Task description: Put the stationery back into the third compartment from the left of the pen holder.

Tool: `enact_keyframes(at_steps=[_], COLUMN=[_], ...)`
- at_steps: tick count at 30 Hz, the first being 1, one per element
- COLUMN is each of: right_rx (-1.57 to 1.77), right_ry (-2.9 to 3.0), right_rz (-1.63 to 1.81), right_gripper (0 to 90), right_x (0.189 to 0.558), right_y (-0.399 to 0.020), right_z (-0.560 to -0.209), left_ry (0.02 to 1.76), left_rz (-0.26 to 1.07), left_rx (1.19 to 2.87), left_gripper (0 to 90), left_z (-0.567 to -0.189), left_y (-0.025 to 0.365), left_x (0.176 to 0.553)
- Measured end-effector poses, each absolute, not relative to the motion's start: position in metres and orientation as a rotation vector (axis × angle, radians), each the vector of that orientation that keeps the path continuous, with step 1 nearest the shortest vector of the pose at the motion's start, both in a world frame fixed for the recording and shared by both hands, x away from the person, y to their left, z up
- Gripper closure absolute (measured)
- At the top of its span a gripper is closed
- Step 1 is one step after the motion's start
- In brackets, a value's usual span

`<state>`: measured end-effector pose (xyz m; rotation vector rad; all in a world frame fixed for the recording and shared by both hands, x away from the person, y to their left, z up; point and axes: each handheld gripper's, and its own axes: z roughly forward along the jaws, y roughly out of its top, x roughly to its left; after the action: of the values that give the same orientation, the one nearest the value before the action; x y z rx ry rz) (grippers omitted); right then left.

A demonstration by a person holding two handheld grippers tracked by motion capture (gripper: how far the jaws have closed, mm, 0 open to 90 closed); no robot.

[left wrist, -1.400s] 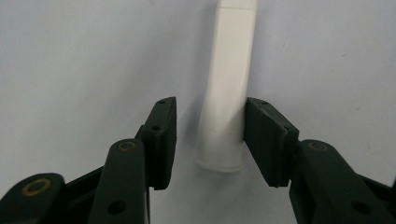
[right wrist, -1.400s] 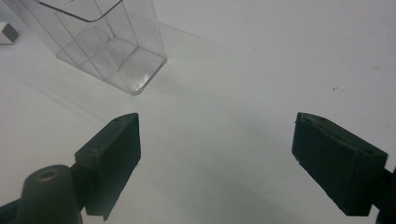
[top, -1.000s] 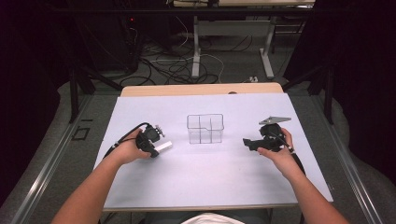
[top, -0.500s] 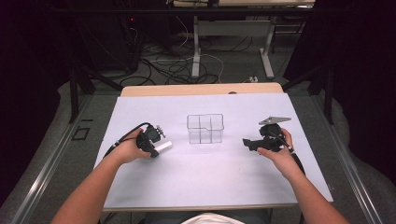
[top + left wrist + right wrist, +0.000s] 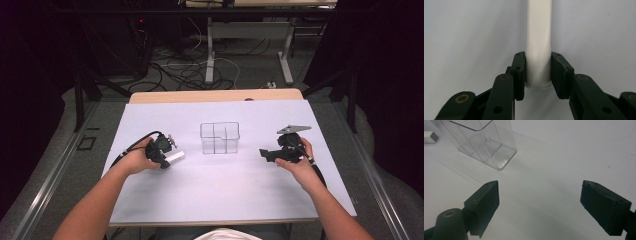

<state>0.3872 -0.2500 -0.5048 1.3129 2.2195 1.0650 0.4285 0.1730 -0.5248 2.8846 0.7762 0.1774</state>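
A white tube [image 5: 539, 37] lies on the white table sheet [image 5: 225, 190], and my left gripper [image 5: 538, 75] is shut on its near end, both pads pressed against its sides. In the high view the left gripper [image 5: 168, 156] sits left of centre, with the tube [image 5: 176, 157] sticking out toward a clear divided container [image 5: 220, 137]. My right gripper [image 5: 263, 154] rests to the right of the container, pointing left at it. Its jaws stand wide open [image 5: 540, 200] with nothing between them. The container [image 5: 484, 142] is ahead and to the left.
The wooden table edge [image 5: 215, 95] runs along the far side of the sheet. Beyond it are cables and table legs [image 5: 210, 55] on the floor. The tube's far end [image 5: 430, 137] shows past the container in the right gripper view.
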Motion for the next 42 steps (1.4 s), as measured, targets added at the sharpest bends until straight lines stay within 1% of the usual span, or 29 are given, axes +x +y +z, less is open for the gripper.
enact_keyframes(at_steps=[8, 15, 18, 23, 33, 36, 42], right_rx=[1.31, 1.291, 1.296, 1.239, 1.019, 0.921, 0.735], right_ry=[2.223, 2.215, 2.213, 2.238, 2.283, 2.303, 2.301], right_rz=[1.075, 1.083, 1.099, 1.092, 0.955, 0.906, 0.86], right_gripper=[15.0, 15.0, 14.8, 13.2, 14.6, 15.8, 20.9], right_x=[0.386, 0.385, 0.384, 0.382, 0.375, 0.373, 0.365], right_y=[-0.25, -0.249, -0.247, -0.242, -0.224, -0.22, -0.21], right_z=[-0.503, -0.499, -0.497, -0.495, -0.493, -0.494, -0.491], left_ry=[0.856, 0.923, 0.965, 0.985, 1.045, 1.049, 1.044], left_rz=[0.109, 0.038, -0.015, -0.071, -0.207, -0.225, -0.274], left_rx=[2.842, 2.766, 2.738, 2.68, 2.62, 2.613, 2.604], left_gripper=[67.4, 67.4, 67.4, 67.4, 67.3, 67.3, 67.3], left_z=[-0.52, -0.505, -0.498, -0.487, -0.48, -0.481, -0.478], left_y=[0.176, 0.177, 0.176, 0.174, 0.166, 0.163, 0.157], left_x=[0.429, 0.426, 0.425, 0.423, 0.421, 0.42, 0.419])
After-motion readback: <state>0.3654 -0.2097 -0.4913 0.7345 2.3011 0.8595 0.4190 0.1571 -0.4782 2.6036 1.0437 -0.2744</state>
